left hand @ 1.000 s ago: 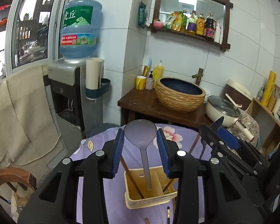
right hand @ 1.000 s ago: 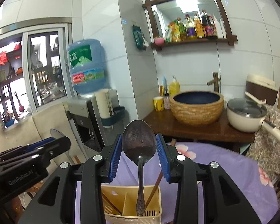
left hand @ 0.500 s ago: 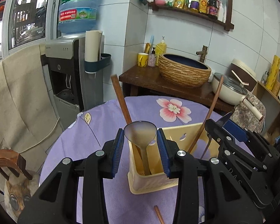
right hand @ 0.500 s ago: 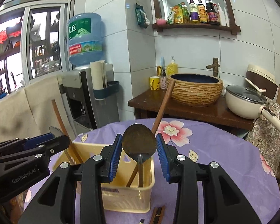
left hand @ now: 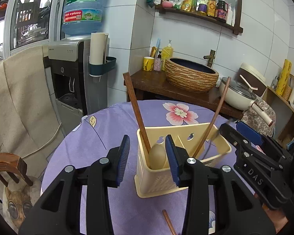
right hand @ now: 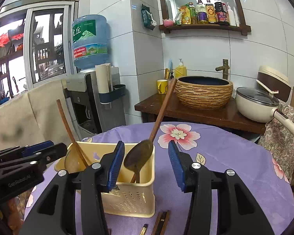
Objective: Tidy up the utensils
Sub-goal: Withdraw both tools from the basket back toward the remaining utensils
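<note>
A cream plastic utensil holder (left hand: 156,180) (right hand: 131,197) stands on the purple flowered tablecloth. My left gripper (left hand: 147,156) is open; a pale spoon (left hand: 156,156) stands in the holder's left compartment, free of the jaws, beside a wooden handle (left hand: 136,109). My right gripper (right hand: 146,163) is open; a dark metal spoon (right hand: 139,154) leans in the holder's right compartment with a wooden utensil (right hand: 162,111). A thin wooden stick (left hand: 215,115) leans in the holder too. The right gripper shows in the left view (left hand: 250,152); the left gripper shows in the right view (right hand: 23,160).
Loose chopsticks (right hand: 161,222) and a wooden stick (left hand: 169,223) lie on the cloth in front of the holder. Behind the table stand a water dispenser (left hand: 76,82), a dark counter with a woven basin (left hand: 190,76) and a white pot (left hand: 239,96). A wooden chair (left hand: 7,166) stands at the left.
Both grippers lowered their spoons into the holder and opened. The pale spoon and the metal spoon now stand in the holder, released.
</note>
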The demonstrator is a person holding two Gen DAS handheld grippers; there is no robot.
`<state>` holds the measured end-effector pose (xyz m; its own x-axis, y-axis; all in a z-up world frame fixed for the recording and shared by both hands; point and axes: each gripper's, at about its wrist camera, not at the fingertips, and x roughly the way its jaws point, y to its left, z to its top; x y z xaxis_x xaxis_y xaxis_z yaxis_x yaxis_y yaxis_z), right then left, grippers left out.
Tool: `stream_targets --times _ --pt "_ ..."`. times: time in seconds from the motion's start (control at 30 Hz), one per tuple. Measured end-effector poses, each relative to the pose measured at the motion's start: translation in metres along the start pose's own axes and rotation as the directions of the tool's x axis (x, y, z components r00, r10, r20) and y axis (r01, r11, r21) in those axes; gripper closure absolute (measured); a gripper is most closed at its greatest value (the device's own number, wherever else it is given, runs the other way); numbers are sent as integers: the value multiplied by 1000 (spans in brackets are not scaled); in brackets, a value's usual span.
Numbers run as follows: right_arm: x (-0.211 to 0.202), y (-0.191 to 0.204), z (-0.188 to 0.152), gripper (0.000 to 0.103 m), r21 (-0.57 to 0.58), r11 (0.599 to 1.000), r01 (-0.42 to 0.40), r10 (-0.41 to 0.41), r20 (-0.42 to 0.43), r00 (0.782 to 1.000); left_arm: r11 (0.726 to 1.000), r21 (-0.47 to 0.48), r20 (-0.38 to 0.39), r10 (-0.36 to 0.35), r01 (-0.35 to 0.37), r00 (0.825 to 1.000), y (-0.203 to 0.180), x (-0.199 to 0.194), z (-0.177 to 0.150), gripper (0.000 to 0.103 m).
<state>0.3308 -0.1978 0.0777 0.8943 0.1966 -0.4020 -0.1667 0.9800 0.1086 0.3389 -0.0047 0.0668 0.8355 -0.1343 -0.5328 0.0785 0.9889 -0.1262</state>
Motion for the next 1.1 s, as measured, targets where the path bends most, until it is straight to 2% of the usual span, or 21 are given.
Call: stream_targets --times 0.1,0.3,0.47,0.63,0.77,0.93,1.1 --pt "-13 -4 -2 53 29 1000 -12 12 -2 1000 1000 -12 20 -6 6 1000 1 -16 -8 44" --pt "-43 -2 -23 48 7 1000 -25 25 -40 999 1000 5 -6 -9 9 1000 -1 -36 -41 30" --pt "-62 -2 -51 48 -4 1000 -29 28 -126 992 1000 11 -91 -9 10 996 0 -38 -79 30" --pt "-75 -3 -86 48 -45 999 10 -18 -181 983 1000 -10 -207 -15 13 978 1 -31 -123 31" --pt "-76 -9 -115 48 -44 998 39 -49 -241 969 999 -25 -270 -42 36 962 -2 -31 -151 40" --pt "-77 -22 -148 48 0 997 77 -73 -314 946 996 -28 -336 -84 79 938 -14 -25 -173 48" --pt "-79 -30 -160 48 15 996 92 -82 -340 937 993 -17 -374 -115 117 920 -32 -18 -183 50"
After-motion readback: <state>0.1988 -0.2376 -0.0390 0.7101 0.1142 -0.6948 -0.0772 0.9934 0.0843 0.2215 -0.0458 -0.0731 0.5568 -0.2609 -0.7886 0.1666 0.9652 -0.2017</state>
